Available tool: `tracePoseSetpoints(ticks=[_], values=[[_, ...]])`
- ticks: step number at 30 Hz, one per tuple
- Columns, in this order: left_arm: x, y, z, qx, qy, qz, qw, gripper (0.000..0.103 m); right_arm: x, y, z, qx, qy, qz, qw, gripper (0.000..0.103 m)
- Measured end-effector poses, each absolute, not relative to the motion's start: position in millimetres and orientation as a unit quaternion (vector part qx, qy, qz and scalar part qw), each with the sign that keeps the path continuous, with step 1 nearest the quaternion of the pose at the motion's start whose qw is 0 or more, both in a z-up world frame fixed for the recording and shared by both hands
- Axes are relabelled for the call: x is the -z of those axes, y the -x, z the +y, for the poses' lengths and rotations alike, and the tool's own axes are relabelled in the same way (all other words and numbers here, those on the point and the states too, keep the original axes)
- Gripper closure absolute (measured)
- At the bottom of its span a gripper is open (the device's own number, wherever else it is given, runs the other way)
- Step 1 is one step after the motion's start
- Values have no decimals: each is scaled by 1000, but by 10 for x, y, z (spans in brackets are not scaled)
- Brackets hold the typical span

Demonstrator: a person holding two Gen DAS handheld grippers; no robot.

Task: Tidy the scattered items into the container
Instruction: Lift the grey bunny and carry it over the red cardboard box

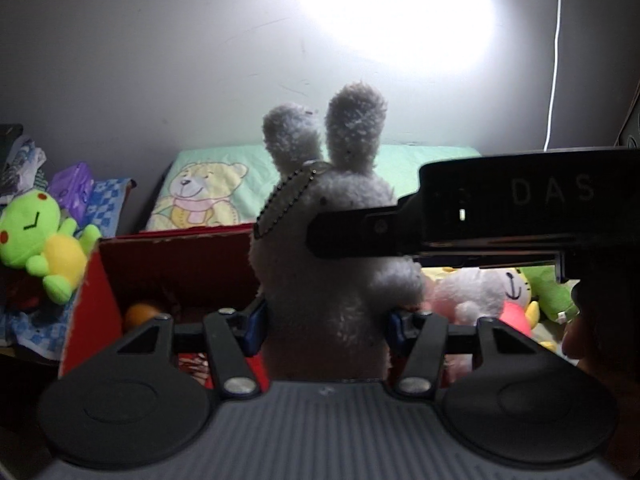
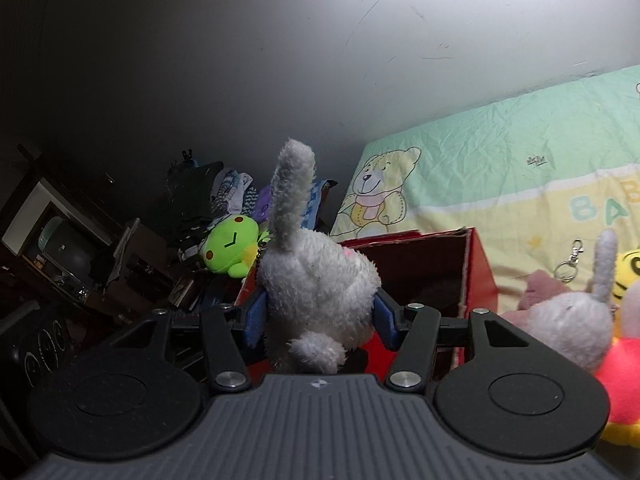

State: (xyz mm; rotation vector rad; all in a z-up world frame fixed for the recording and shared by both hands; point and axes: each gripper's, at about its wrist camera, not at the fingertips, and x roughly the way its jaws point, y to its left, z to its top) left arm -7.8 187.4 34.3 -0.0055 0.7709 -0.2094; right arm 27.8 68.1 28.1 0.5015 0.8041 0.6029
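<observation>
Above the red box (image 1: 176, 264) my left claw (image 1: 326, 322) is clamped on a white plush rabbit (image 1: 332, 248), ears up, bead chain (image 1: 280, 204) hanging from its head; my right claw (image 2: 318, 320) pinches a second white rabbit (image 2: 320, 284) at that box's near edge (image 2: 478, 276). A green frog toy (image 1: 40, 236) sits left of it, more plush toys (image 2: 572, 320) on the bear-print sheet (image 2: 500, 168) to the right

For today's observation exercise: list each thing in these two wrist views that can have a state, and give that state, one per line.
Left gripper: shut on a white two-eared bunny, held upright.
Right gripper: shut on a white plush rabbit.
Red box: open-topped, an orange ball inside.
Green frog plush: outside the box.
</observation>
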Motion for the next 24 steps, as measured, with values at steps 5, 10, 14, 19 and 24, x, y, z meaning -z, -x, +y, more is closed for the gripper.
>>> tracePoseSetpoints(ticks=[5, 10, 14, 19, 24], values=[[-158, -13, 2319, 76, 10, 404, 911, 45, -67, -404, 1128, -293, -244, 409, 829, 45], [21, -67, 2539, 60, 10, 431, 900, 45, 110, -481, 1361, -293, -249, 436, 814, 45], [201, -179, 2665, 44, 6, 459, 887, 45, 256, -559, 1508, -290, -249, 461, 801, 45], [330, -249, 2731, 31, -2, 481, 876, 45, 445, -633, 1619, -281, -260, 489, 784, 45], [426, -294, 2789, 22, -6, 500, 866, 45, 622, -718, 1706, -273, -272, 514, 766, 45]])
